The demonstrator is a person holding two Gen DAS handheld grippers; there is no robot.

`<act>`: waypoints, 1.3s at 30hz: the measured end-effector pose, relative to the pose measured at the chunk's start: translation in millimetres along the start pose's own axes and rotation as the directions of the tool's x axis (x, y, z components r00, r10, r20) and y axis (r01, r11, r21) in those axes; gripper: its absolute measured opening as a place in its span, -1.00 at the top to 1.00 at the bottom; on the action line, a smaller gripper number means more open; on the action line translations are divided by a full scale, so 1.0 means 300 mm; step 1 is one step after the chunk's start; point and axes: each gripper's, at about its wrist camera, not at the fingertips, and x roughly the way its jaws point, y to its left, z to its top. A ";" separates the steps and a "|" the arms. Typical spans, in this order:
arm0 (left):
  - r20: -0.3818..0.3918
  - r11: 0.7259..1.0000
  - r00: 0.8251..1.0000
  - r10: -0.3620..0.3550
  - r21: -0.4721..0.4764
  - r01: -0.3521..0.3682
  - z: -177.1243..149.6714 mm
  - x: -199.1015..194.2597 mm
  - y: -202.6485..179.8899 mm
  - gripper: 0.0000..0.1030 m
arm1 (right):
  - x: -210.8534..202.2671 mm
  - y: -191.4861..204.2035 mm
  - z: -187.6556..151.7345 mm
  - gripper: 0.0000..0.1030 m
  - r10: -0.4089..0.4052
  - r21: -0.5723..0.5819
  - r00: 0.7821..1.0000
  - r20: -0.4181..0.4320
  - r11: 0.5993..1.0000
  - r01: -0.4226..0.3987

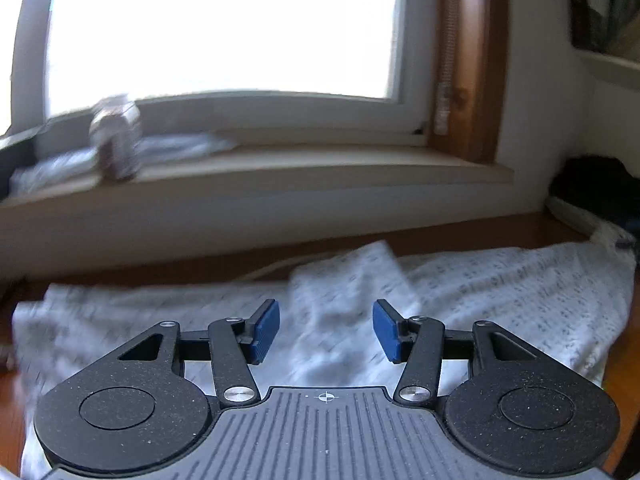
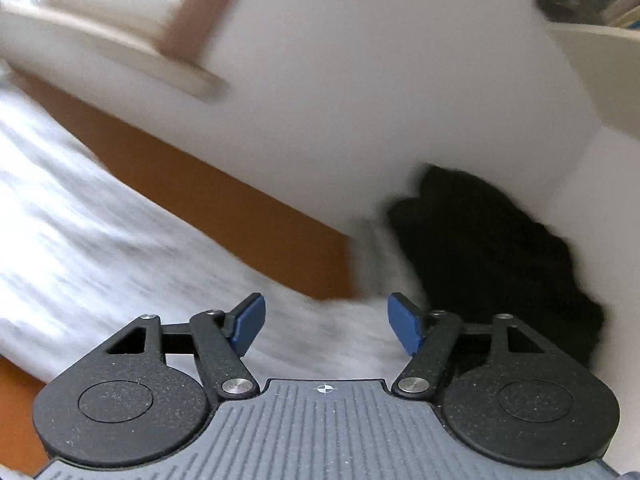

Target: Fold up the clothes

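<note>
White patterned cloth (image 1: 500, 292) sprawls over the wooden counter (image 1: 520, 232), mid-frame. Left tongs (image 1: 326, 330) hang released above it, nothing between. Right tongs (image 2: 326, 326) gape too, empty, black garment (image 2: 500, 248) at right.

You are facing bare bench (image 1: 480, 236) at mid-frame, open for passing; the windowsill (image 1: 320, 168) above and the black heap (image 2: 500, 248) at right are blocking.
</note>
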 end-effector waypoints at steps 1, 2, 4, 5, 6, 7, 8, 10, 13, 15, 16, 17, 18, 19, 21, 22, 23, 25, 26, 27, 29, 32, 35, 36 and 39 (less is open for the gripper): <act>-0.010 1.000 1.000 0.005 -0.015 -0.005 -0.020 -0.010 0.014 -0.08 | 0.010 0.028 0.007 -0.32 0.061 0.039 0.998 0.013 0.997 -0.061; -0.019 0.999 1.000 0.009 -0.034 -0.010 -0.038 -0.020 0.027 -0.08 | 0.020 0.056 0.012 -0.34 0.114 0.072 0.993 0.026 0.991 -0.116; -0.035 0.997 0.999 0.018 -0.078 -0.020 -0.073 -0.039 0.053 -0.08 | 0.048 0.105 0.015 -0.37 0.191 0.116 0.981 0.040 0.974 -0.194; -0.039 0.995 0.999 0.018 -0.100 -0.022 -0.090 -0.050 0.063 -0.08 | 0.063 0.122 0.017 -0.38 0.214 0.140 0.976 0.044 0.966 -0.218; -0.038 0.992 0.999 0.016 -0.122 -0.020 -0.107 -0.062 0.068 -0.08 | 0.080 0.136 0.020 -0.38 0.231 0.162 0.972 0.046 0.958 -0.236; -0.036 0.989 0.999 0.012 -0.147 -0.017 -0.123 -0.074 0.073 -0.08 | 0.094 0.146 0.022 -0.39 0.244 0.181 0.969 0.050 0.951 -0.249; -0.032 0.985 0.999 0.005 -0.173 -0.010 -0.141 -0.090 0.080 -0.08 | 0.101 0.151 0.023 -0.42 0.249 0.198 0.967 0.055 0.947 -0.255; -0.026 0.976 1.000 -0.010 -0.216 0.004 -0.170 -0.120 0.090 -0.09 | 0.123 0.153 0.036 -0.48 0.273 0.223 0.960 0.059 0.934 -0.280; -0.024 0.966 0.999 -0.037 -0.256 0.029 -0.201 -0.155 0.091 -0.09 | 0.136 0.159 0.030 -0.51 0.296 0.235 0.954 0.044 0.925 -0.298; -0.027 0.962 0.998 -0.063 -0.269 0.054 -0.211 -0.168 0.085 -0.09 | 0.145 0.168 0.027 -0.53 0.309 0.235 0.951 0.019 0.923 -0.305; -0.030 0.960 0.997 -0.078 -0.271 0.067 -0.215 -0.171 0.080 -0.08 | 0.141 0.174 0.025 -0.54 0.315 0.234 0.949 0.012 0.922 -0.309; -0.036 0.961 0.996 -0.086 -0.268 0.074 -0.218 -0.170 0.072 -0.08 | 0.134 0.179 0.024 -0.59 0.322 0.232 0.947 0.009 0.920 -0.315; -0.044 0.962 0.995 -0.092 -0.261 0.077 -0.220 -0.167 0.063 -0.07 | 0.133 0.181 0.024 -0.63 0.328 0.230 0.945 0.003 0.919 -0.320; -0.050 0.963 0.994 -0.095 -0.258 0.079 -0.222 -0.161 0.055 -0.02 | 0.132 0.181 0.020 -0.64 0.334 0.231 0.942 -0.003 0.917 -0.324; -0.059 0.964 0.993 -0.105 -0.253 0.087 -0.227 -0.148 0.038 0.21 | 0.137 0.169 0.014 -0.65 0.349 0.251 0.937 -0.009 0.908 -0.336; -0.058 0.966 0.992 -0.108 -0.243 0.091 -0.225 -0.144 0.025 0.47 | 0.141 0.162 0.012 -0.65 0.357 0.264 0.934 -0.010 0.902 -0.342; -0.055 0.968 0.993 -0.108 -0.231 0.093 -0.222 -0.141 0.010 0.74 | 0.146 0.154 0.010 -0.65 0.365 0.280 0.931 -0.011 0.895 -0.348; -0.035 0.975 0.994 -0.106 -0.201 0.097 -0.202 -0.143 -0.028 0.83 | 0.156 0.143 0.007 -0.66 0.375 0.304 0.927 -0.013 0.885 -0.353; -0.016 0.976 0.994 -0.109 -0.190 0.104 -0.184 -0.148 -0.049 0.85 | 0.158 0.141 0.006 -0.66 0.375 0.306 0.927 -0.014 0.884 -0.353; -0.002 0.977 0.992 -0.124 -0.174 0.122 -0.160 -0.149 -0.074 0.85 | 0.158 0.141 0.005 -0.66 0.374 0.304 0.927 -0.014 0.885 -0.353; 0.020 0.976 0.985 -0.173 -0.130 0.174 -0.094 -0.140 -0.147 0.86 | 0.155 0.142 0.001 -0.66 0.370 0.300 0.929 -0.014 0.888 -0.349; 0.038 0.964 0.965 -0.260 -0.035 0.262 0.023 -0.106 -0.296 0.86 | 0.154 0.140 0.001 -0.66 0.369 0.298 0.929 -0.015 0.889 -0.348; 0.010 0.939 0.940 -0.341 0.048 0.340 0.118 -0.043 -0.468 0.85 | 0.154 0.137 0.000 -0.66 0.370 0.301 0.929 -0.015 0.888 -0.349; -0.011 0.928 0.931 -0.365 0.072 0.365 0.143 -0.014 -0.533 0.82 | 0.154 0.135 0.000 -0.66 0.370 0.302 0.929 -0.015 0.887 -0.348; -0.123 0.901 0.913 -0.390 0.156 0.406 0.140 0.096 -0.681 0.45 | 0.154 0.133 0.000 -0.66 0.361 0.304 0.932 -0.016 0.890 -0.339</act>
